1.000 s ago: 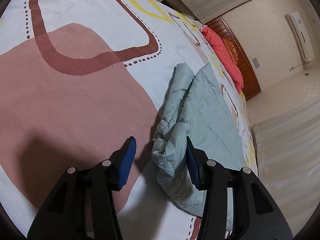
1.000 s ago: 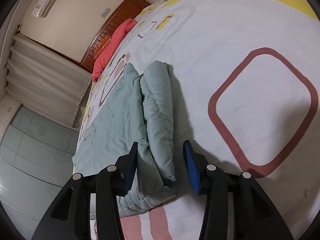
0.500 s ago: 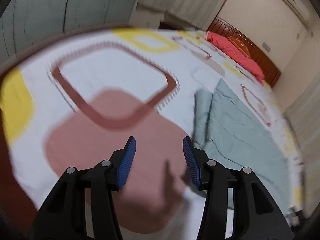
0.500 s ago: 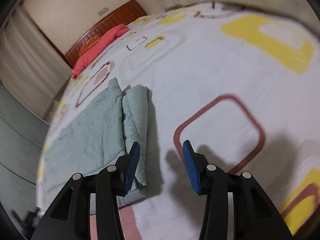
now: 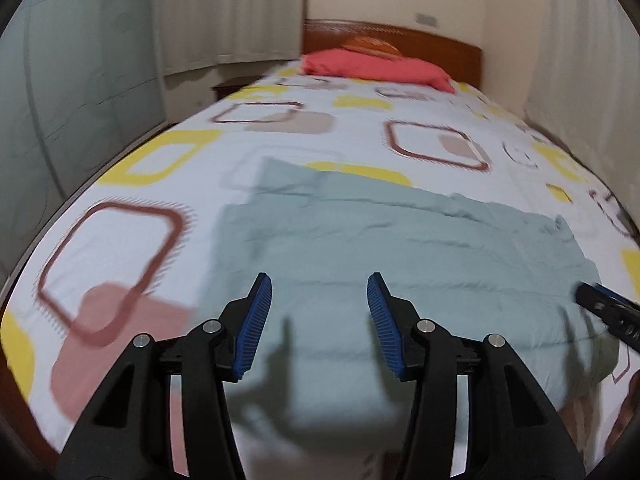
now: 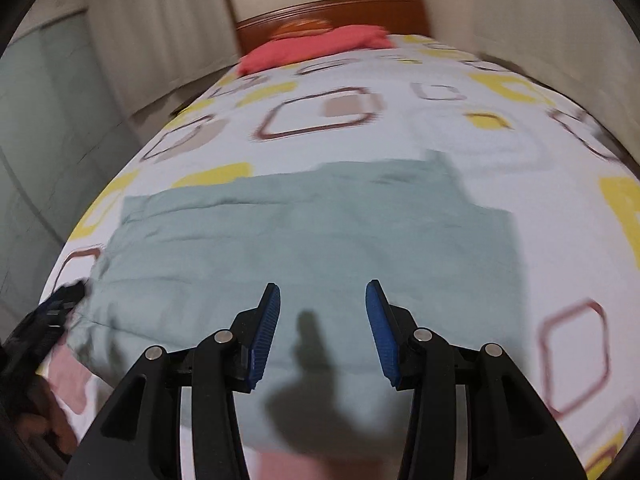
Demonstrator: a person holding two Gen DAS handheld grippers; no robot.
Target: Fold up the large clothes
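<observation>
Bed [image 5: 360, 136] under a white sheet printed with yellow, maroon and pink rounded squares; wooden headboard [image 5: 440, 46] and coral pillow [image 5: 372, 70] at the far end, pale curtains [image 5: 228, 12] and a frosted glass partition [image 5: 72, 92] alongside. The pale green quilted garment [image 5: 400, 248] lies spread flat across the near part of the bed, blurred in both views. The left gripper [image 5: 319, 326] and right gripper [image 6: 322, 330] each hang above it, jaws parted and empty; each wrist view catches the other gripper at its frame edge.

Matt quilted cloth garment [image 5: 400, 248] on smooth printed bedsheet [image 5: 352, 128]; glossy wooden headboard [image 5: 440, 50].
</observation>
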